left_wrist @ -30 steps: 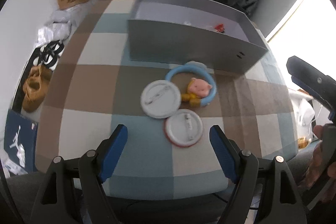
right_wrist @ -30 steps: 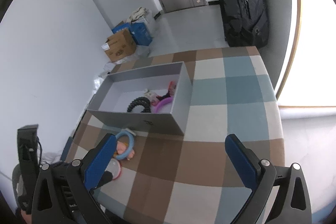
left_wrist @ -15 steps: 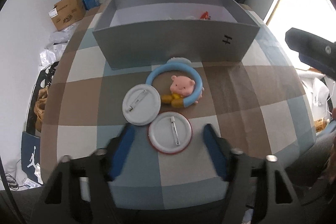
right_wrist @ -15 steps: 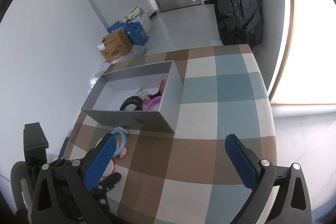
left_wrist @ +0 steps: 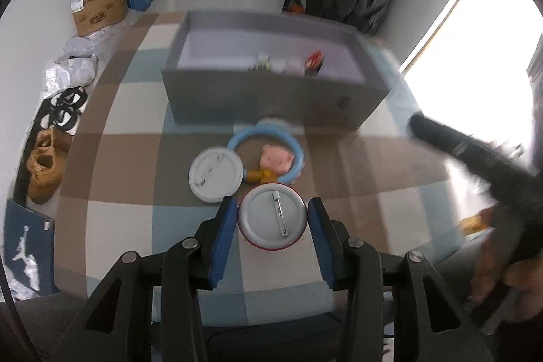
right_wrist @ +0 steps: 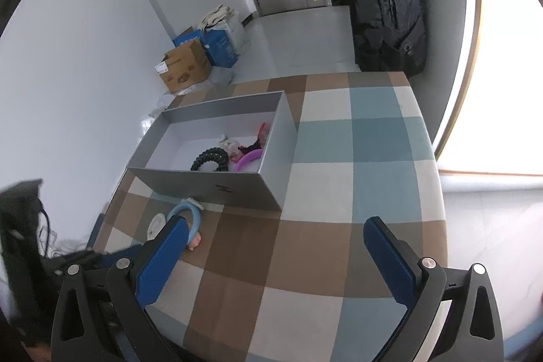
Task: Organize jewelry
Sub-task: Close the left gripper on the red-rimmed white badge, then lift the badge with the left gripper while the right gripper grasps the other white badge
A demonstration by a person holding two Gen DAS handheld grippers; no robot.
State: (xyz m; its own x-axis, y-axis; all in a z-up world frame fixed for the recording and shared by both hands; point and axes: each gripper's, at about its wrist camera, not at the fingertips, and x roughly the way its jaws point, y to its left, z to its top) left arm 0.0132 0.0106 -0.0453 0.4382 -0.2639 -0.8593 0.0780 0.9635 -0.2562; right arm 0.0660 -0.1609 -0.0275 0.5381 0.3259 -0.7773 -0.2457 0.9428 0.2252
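Over the near edge of the checked desk [left_wrist: 112, 111], the left gripper [left_wrist: 271, 216] points steeply down, its blue jaws having just been closing around a red-rimmed pin badge [left_wrist: 273, 219] that lies back-up, clasp showing. The jaws stand at each side of the badge's rim, seemingly touching it; whether they press it firmly is hard to tell. Just beyond lie a second white pin badge [left_wrist: 215, 174] and a blue ring [left_wrist: 266, 151] with a pink pig figure [left_wrist: 275, 160] inside it. Behind these stands the grey box [left_wrist: 271, 97], holding a black beaded bracelet [right_wrist: 208, 158], a purple bangle [right_wrist: 247, 158] and small blurred pieces.

To the right, a hand [left_wrist: 499, 267] holds the right gripper [right_wrist: 275, 243], tilted down over bare desk, jaws wide apart and holding nothing.

On the floor, a cardboard carton [left_wrist: 98, 7] bears red print too blurred to read, and a blue bag [left_wrist: 29, 246] shows a white leaping-figure logo.
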